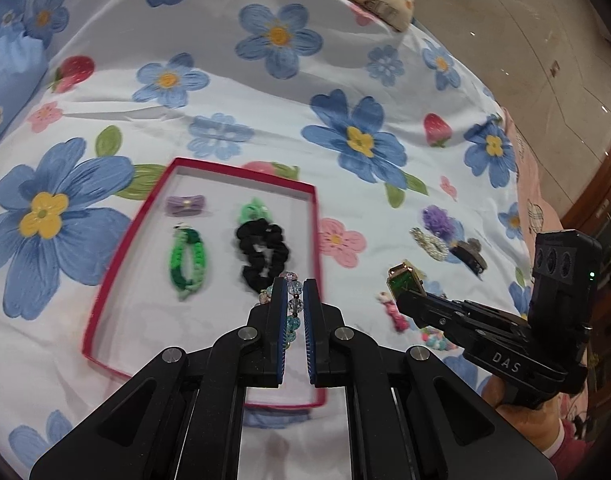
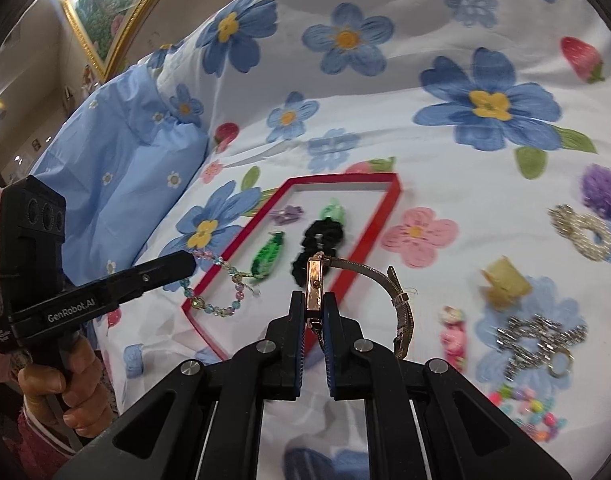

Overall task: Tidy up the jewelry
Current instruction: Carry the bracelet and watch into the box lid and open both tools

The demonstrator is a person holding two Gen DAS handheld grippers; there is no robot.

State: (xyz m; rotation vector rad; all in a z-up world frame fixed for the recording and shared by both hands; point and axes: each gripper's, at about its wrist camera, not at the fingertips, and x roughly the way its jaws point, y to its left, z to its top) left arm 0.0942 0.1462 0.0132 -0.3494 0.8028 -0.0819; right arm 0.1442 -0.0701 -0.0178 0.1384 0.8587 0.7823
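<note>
While marked "GenRobot.AI", the left gripper point(image 2: 193, 261) clamps a beaded bracelet point(image 2: 221, 304) over the red tray point(image 2: 391, 196); the right gripper point(image 2: 315, 312), lettered "DAS", pinches a watch point(image 2: 314, 280).

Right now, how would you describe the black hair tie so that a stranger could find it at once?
Find the red tray lying on the flowered bedsheet. Inside it, the black hair tie lies on the right, beside the green braided bracelet and just below a small light green piece. It is the only black, ruffled cloth ring there.
</note>
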